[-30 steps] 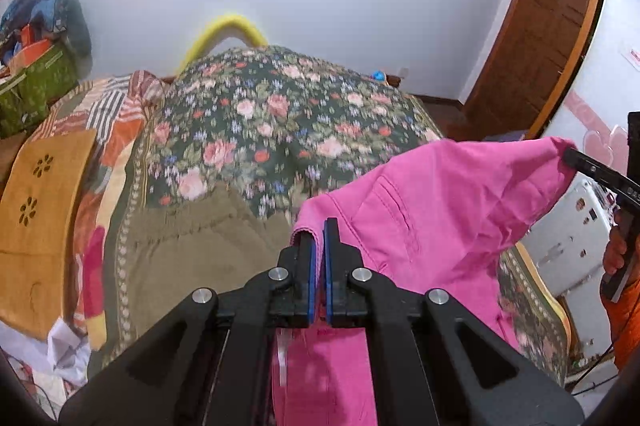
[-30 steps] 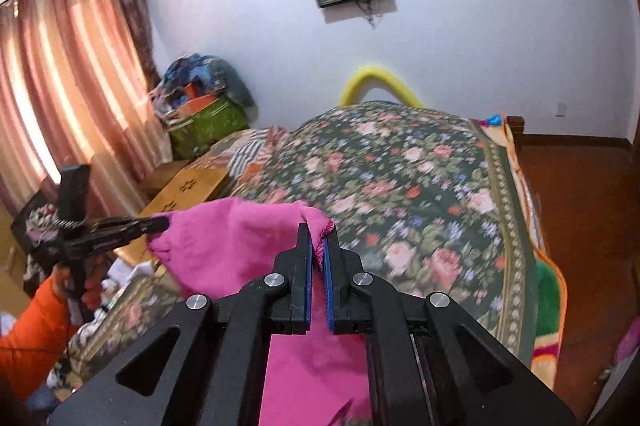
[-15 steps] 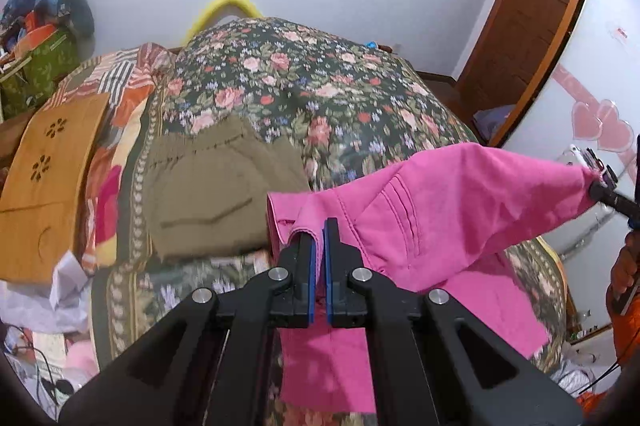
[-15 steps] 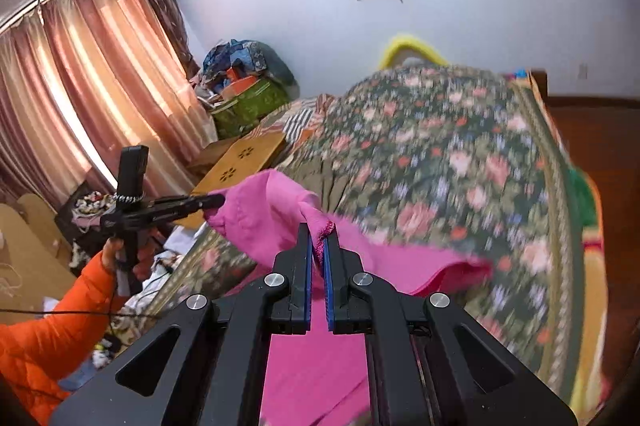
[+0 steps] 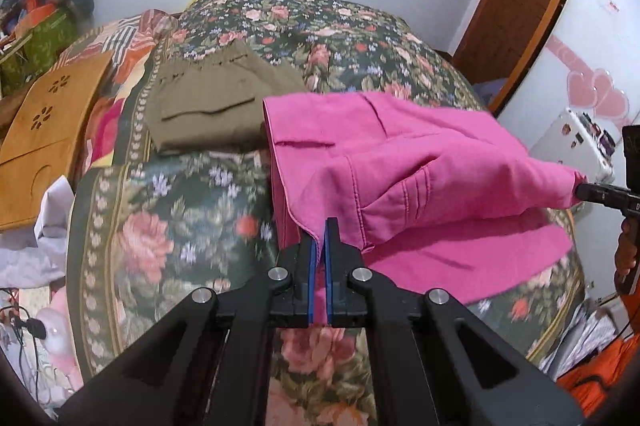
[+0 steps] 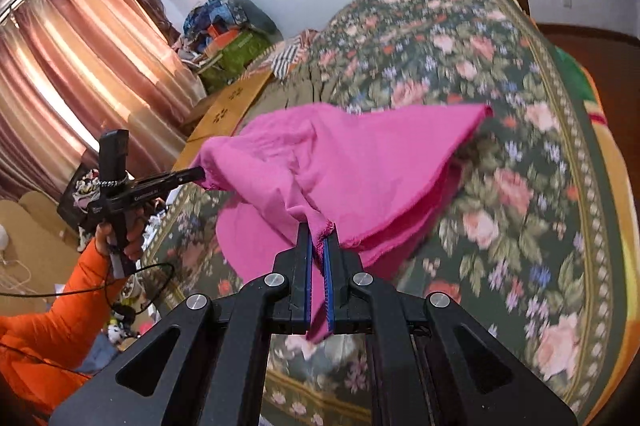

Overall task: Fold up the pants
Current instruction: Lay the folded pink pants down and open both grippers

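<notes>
Pink pants (image 5: 400, 162) hang stretched between my two grippers, low over the floral bedspread (image 5: 168, 226). My left gripper (image 5: 319, 226) is shut on a hemmed edge of the pants; its far end rests folded on the bed. In the right wrist view my right gripper (image 6: 318, 230) is shut on a bunched seam of the same pink pants (image 6: 352, 162). Each view shows the other gripper pinching the opposite corner: the right gripper (image 5: 580, 191) at the right edge, the left gripper (image 6: 200, 172) at the left, held by a hand in an orange sleeve (image 6: 60, 306).
Folded olive-brown pants (image 5: 212, 102) lie on the bed just beyond the pink ones. A wooden board (image 5: 44, 130) and striped bedding sit left of the bed. Curtains (image 6: 80, 66), bags and clutter fill the left side; a white cabinet (image 5: 572, 142) stands to the right.
Both grippers have come down and forward toward the bed with the pink pants. The far part of the pants now lies on the bedspread beside the olive pair.
</notes>
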The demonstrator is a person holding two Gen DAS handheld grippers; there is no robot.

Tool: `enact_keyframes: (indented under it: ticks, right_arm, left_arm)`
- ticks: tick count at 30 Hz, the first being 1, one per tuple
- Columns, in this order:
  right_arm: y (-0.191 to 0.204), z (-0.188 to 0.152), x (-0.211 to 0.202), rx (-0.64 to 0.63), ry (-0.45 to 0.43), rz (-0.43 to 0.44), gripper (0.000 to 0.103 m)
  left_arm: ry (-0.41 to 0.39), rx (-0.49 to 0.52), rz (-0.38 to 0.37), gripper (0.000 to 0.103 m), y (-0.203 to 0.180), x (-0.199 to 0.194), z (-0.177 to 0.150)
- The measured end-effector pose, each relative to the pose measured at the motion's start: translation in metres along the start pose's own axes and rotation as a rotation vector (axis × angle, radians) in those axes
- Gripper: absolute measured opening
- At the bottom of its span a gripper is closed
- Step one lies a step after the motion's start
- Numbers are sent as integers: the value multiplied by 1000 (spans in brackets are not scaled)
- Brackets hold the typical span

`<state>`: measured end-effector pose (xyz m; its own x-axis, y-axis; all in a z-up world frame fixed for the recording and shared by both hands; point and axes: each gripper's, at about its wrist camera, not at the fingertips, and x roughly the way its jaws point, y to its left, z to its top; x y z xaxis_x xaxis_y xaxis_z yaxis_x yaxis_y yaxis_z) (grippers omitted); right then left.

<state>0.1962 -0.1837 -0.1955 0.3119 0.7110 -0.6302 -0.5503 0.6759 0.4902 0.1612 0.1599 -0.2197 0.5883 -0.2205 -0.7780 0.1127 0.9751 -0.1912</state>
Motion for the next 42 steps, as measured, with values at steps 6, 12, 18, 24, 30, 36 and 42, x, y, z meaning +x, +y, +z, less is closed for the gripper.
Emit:
enact_keyframes:
  ticks: [6, 12, 18, 24, 30, 36, 42]
  right_arm:
    - [9, -22, 19, -41, 76, 10, 5]
    - [9, -32, 26, -62, 118, -16, 6]
    - [5, -28, 19, -64, 160, -48, 8]
    - [9, -6, 0, -83, 94, -65, 19]
    - [19, 17, 5, -92, 20, -30, 28]
    - [23, 7, 52, -80, 126, -61, 28]
    - [33, -15, 72, -235, 237, -131, 29]
  left_arm:
    - [65, 7, 14, 3, 7, 17, -22]
    - [107, -15, 13, 7, 9, 24, -41]
    - [152, -26, 4, 28, 15, 13, -48]
    - [50, -47, 35, 36, 21, -25, -26]
    - [41, -89, 95, 42, 23, -11, 6]
    - [164, -119, 96, 42, 27, 43, 3]
    - [195, -57, 96, 42, 11, 45, -10]
